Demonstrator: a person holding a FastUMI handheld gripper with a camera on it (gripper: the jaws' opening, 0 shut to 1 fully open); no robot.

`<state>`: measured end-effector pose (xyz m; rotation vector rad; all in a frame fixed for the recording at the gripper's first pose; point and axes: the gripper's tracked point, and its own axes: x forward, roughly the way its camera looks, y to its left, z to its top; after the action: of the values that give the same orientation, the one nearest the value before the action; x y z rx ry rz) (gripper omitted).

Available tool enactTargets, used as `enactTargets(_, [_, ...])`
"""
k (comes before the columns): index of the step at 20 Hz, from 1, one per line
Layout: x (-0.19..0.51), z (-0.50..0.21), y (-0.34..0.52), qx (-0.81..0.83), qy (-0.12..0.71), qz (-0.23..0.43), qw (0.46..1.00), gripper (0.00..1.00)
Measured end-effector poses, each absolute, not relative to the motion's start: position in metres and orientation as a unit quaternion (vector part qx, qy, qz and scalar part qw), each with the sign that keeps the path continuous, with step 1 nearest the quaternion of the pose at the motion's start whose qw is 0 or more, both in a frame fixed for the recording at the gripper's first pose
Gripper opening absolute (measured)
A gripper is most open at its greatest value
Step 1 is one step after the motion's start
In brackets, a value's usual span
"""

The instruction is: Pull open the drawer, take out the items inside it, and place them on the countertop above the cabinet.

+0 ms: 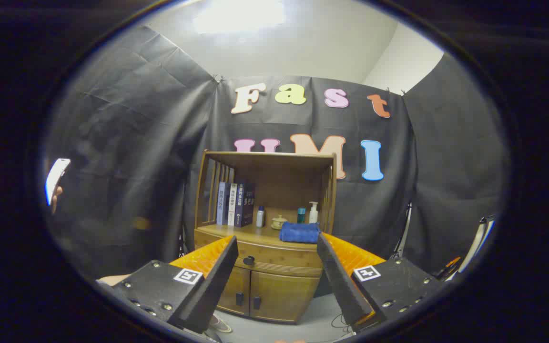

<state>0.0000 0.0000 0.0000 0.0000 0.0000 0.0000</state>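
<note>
A wooden cabinet (274, 281) stands against the booth wall, some way beyond my fingers. Its drawer (279, 261) is shut, with a dark round knob (249, 260) toward its left end, nearer my left finger. Under the drawer are two shut doors with small dark handles. My gripper (277, 244) is open, its fingers wide apart, framing the drawer front from a distance and holding nothing. The drawer's contents are hidden.
On the countertop (236, 232) under an open shelf frame stand several books (234, 204), a small bottle (259, 216), a little cup (278, 222), a teal container (301, 214), a pump bottle (313, 213) and a folded blue cloth (300, 232). A hand holding a phone (56, 178) shows far left.
</note>
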Motion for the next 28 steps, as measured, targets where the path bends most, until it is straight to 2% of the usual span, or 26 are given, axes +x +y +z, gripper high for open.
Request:
enactTargets(18, [0.013, -0.026, 0.018, 0.004, 0.014, 0.013, 1.000, 0.99])
enactTargets(28, [0.105, -0.073, 0.059, -0.001, 0.027, 0.009, 1.000, 1.00])
